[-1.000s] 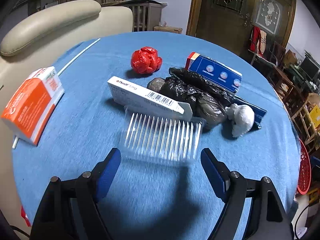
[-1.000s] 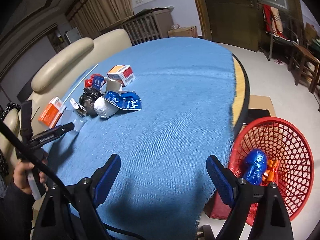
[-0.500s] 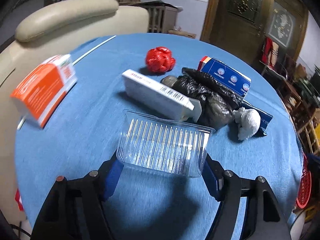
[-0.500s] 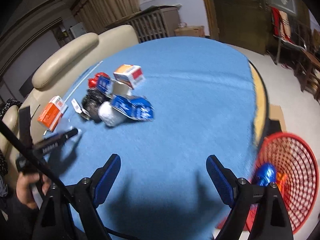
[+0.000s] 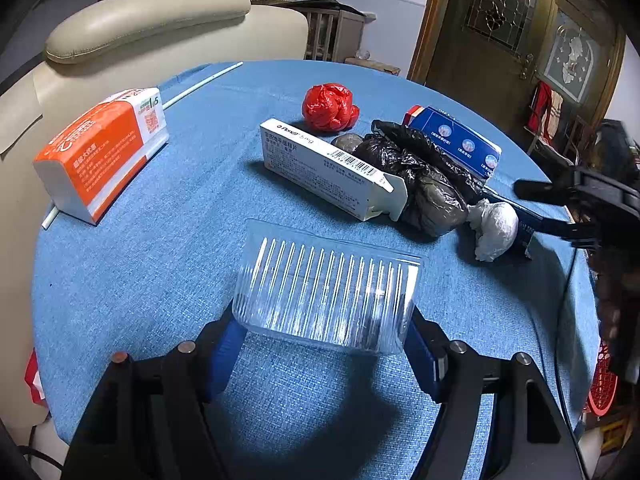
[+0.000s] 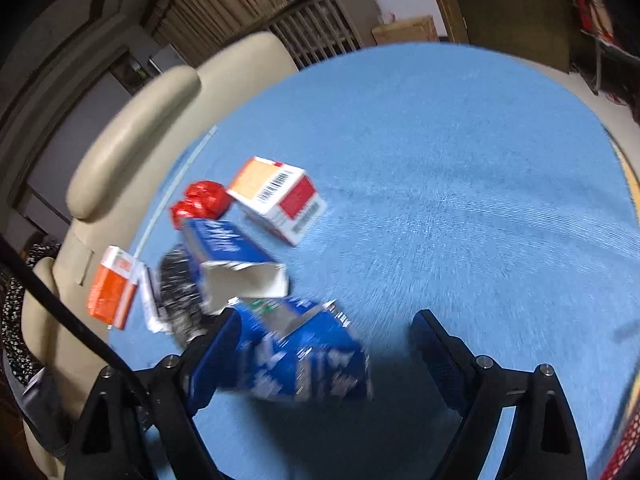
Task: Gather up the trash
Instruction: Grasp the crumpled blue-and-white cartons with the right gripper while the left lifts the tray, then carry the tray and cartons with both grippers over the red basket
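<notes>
Blue cloth covers the round tabletop [image 5: 140, 280]. The left tool [image 5: 326, 334] grips a clear ribbed plastic tray [image 5: 326, 288] by its two ends, both pads pressed against it, the tray's near edge raised off the cloth. Beyond it lie a white box [image 5: 328, 168], a black bag [image 5: 424, 184], a red wad [image 5: 330, 107], a white wad [image 5: 494, 230] and a blue box [image 5: 456, 140]; an orange box [image 5: 100, 152] sits apart at the left. The right tool [image 6: 324, 352] has just been closing a little but stands wide; a blurred blue packet [image 6: 308, 360] lies between its jaws, seemingly against the left pad only.
</notes>
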Tool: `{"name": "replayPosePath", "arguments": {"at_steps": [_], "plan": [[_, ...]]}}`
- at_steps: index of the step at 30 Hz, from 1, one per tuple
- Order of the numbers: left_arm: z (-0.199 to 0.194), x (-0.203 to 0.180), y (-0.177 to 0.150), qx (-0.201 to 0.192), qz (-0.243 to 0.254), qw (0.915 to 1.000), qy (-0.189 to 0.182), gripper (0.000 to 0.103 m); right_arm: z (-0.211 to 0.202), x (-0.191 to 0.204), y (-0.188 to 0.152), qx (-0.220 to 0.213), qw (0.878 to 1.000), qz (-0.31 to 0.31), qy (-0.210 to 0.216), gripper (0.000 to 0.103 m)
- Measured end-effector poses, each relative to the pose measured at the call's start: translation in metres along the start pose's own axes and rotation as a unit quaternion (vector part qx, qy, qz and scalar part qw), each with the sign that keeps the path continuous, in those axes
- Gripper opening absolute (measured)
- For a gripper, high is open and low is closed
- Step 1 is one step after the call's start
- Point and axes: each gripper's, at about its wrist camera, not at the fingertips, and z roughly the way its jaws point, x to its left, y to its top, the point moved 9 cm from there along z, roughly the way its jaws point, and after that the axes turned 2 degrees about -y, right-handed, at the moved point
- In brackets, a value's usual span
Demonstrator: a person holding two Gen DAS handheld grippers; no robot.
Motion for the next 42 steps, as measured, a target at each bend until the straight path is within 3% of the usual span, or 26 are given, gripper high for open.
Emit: {"name": "replayPosePath", "arguments": {"at_steps": [6,9,15,19,29,36,41,42], "plan": [[0.005,-0.001,0.002,-0.005,0.001,1.0,-0.004,0.075,0.019,0.028,-0.007,0.026,0.996,-0.085,0.02,0.066],[0.007,-0.001,0.003,-0.006,0.002,1.0,-0.005,0.075,0.022,0.041,-0.012,0.015,0.991,-0.136,0.0,0.062],[0.01,-0.003,0.0,0.004,0.013,0.9998,0.015,0.075,0.015,0.042,-0.022,0.02,0.989,-0.149,0.002,0.049],[0.007,-0.004,0.0,0.013,0.005,0.9998,0.015,0.074,0.003,0.04,-0.032,0.012,0.99,-0.141,0.005,0.048],[-0.03,-0.032,0.004,-0.018,0.027,0.9994,0.012,0.074,-0.038,0.024,-0.046,-0.028,0.994,-0.102,0.014,0.048],[-0.045,-0.06,-0.003,-0.017,0.04,0.9989,0.017,0.074,-0.08,0.012,-0.061,-0.062,0.995,-0.067,0.028,0.048],[-0.065,-0.081,-0.012,-0.021,0.029,0.9991,-0.022,0.073,-0.104,0.005,-0.08,-0.077,0.995,-0.058,0.032,0.048],[-0.074,-0.086,-0.012,-0.029,0.024,0.9984,-0.044,0.073,-0.111,0.003,-0.083,-0.082,0.995,-0.055,0.034,0.048]]}}
